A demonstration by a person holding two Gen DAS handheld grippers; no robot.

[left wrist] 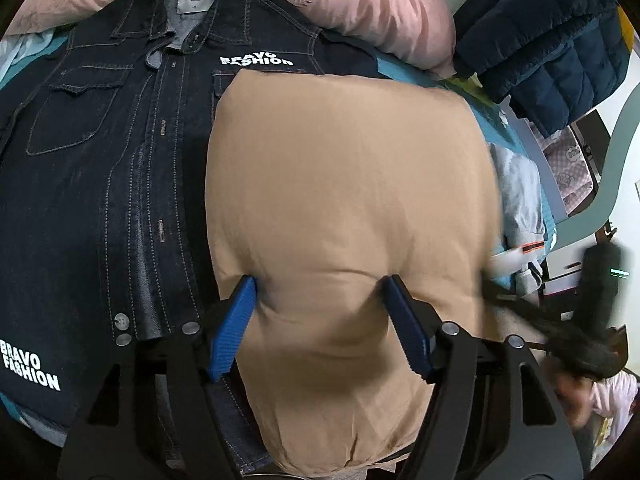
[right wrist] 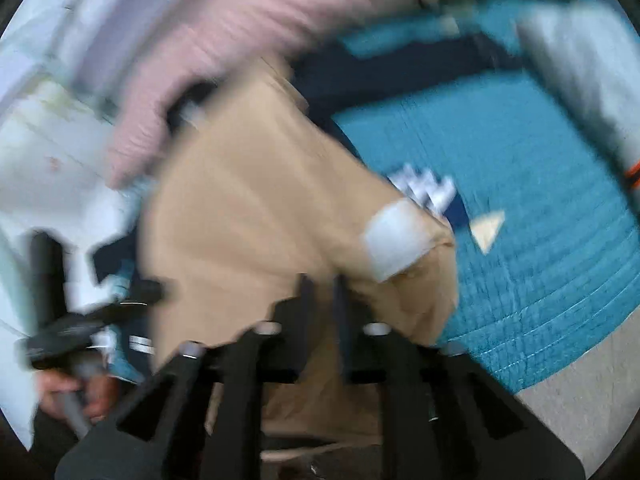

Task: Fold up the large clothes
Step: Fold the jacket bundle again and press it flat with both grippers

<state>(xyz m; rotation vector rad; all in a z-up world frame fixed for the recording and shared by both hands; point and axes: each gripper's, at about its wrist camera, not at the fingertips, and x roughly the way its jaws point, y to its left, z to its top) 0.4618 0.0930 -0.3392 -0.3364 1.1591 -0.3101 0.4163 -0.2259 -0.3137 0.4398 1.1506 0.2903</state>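
A tan garment (left wrist: 344, 184) lies folded over the right half of a dark denim jacket (left wrist: 100, 168) spread on the bed. My left gripper (left wrist: 320, 284) is open, its blue pads (left wrist: 236, 320) standing on either side of a ridge of the tan cloth near its closest edge. The right wrist view is blurred. There my right gripper (right wrist: 324, 284) has its fingers close together on the near edge of the tan garment (right wrist: 248, 208), beside a white label (right wrist: 396, 236). Farther left in that view the other gripper (right wrist: 60, 332) shows, held by a hand.
A pink pillow (left wrist: 360, 8) lies beyond the jacket's collar. A navy puffer jacket (left wrist: 560, 52) sits at the upper right. A pale blue garment (left wrist: 520, 192) lies right of the tan one. The teal bedspread (right wrist: 520, 200) shows to the right, with its edge and the floor below.
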